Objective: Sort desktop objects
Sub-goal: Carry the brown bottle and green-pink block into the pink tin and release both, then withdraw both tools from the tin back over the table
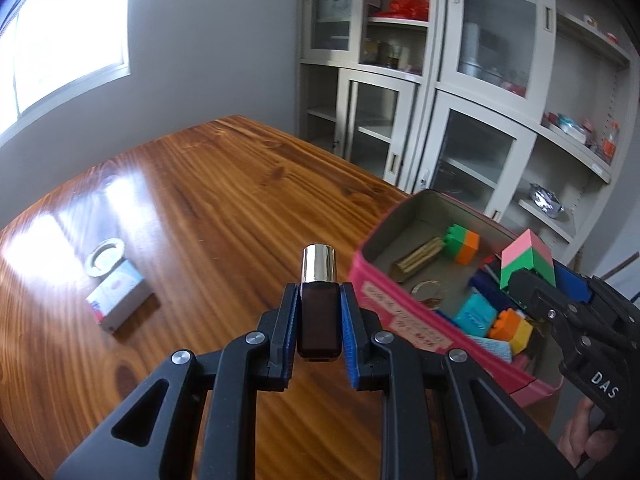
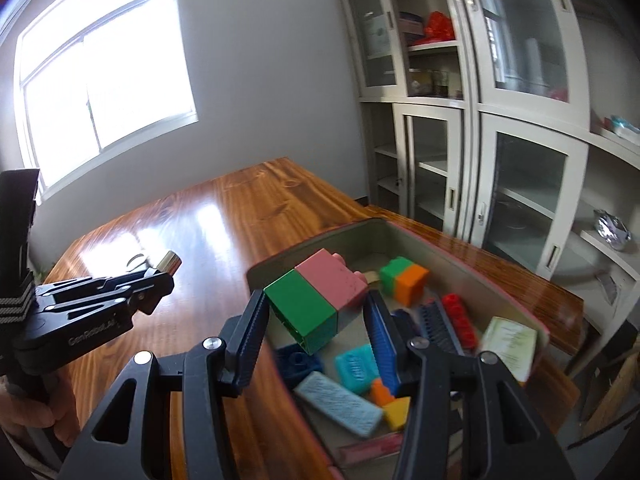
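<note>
My left gripper point(image 1: 319, 300) is shut on a dark bottle with a shiny metal cap point(image 1: 319, 298), held above the wooden table point(image 1: 208, 200) just left of the pink tin point(image 1: 384, 300). My right gripper point(image 2: 316, 312) is shut on a green and pink block point(image 2: 316, 300), held over the tin point(image 2: 280, 260); it also shows in the left wrist view point(image 1: 528, 258). The left gripper point(image 2: 160, 276) with the bottle's cap point(image 2: 170, 261) shows at the left of the right wrist view. The tin holds several blocks and erasers, among them a green and orange block point(image 1: 464, 242).
A small white and blue box point(image 1: 118, 296) and a round metal lid point(image 1: 106, 256) lie on the table at the left. Glass-door cabinets point(image 1: 440, 100) stand behind the table. A window point(image 1: 60, 32) is at the left.
</note>
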Demonstrator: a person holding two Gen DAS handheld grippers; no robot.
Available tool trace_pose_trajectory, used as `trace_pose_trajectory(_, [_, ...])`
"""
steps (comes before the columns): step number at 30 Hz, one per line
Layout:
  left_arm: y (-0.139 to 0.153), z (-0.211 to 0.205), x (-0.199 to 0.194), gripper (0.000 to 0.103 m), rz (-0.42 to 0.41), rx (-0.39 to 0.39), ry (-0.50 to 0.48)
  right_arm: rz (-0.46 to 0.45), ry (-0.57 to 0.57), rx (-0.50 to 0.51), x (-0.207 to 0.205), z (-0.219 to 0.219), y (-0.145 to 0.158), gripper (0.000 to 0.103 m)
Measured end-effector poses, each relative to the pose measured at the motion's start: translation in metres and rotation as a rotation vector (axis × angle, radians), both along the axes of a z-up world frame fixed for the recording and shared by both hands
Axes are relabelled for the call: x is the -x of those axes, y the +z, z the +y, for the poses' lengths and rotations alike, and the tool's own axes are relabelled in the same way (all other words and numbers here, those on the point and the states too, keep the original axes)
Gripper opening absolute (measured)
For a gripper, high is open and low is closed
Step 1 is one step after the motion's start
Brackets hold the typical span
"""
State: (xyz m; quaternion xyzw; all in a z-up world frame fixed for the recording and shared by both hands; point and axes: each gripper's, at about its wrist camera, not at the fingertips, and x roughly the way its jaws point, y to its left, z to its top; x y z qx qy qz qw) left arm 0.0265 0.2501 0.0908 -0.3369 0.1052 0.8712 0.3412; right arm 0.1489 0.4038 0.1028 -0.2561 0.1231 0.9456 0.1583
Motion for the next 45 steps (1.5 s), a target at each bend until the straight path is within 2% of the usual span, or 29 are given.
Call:
trace_pose_trajectory(15, [-0.002, 0.06, -0.021, 0.022, -0.01, 0.034, -0.102, -0.007, -0.057, 0.047, -0.016, 0.047, -0.011, 0.053])
trace_pose_trajectory(27, [-0.005, 0.09, -0.031, 0.023, -0.035, 0.042, -0.168, -0.011, -0.078, 0.066, -0.022, 0.061, -0.015, 0.054])
trace_pose_trajectory(29, [-0.006, 0.092, -0.032, 0.029, -0.054, 0.043, -0.18, -0.012, -0.082, 0.074, -0.022, 0.063, -0.015, 0.054])
trace_pose_trajectory(31, [-0.006, 0.092, -0.032, 0.049, -0.057, 0.039, -0.174, -0.013, -0.086, 0.087, -0.022, 0.066, -0.016, 0.057])
trace_pose_trajectory(32, [-0.006, 0.09, -0.031, 0.052, -0.05, 0.033, -0.165, -0.014, -0.091, 0.086, -0.022, 0.067, -0.016, 0.057])
trace_pose_trajectory(45, [-0.004, 0.063, -0.014, 0.053, -0.055, 0.011, -0.093, -0.02, -0.071, 0.075, -0.017, 0.054, -0.014, 0.064])
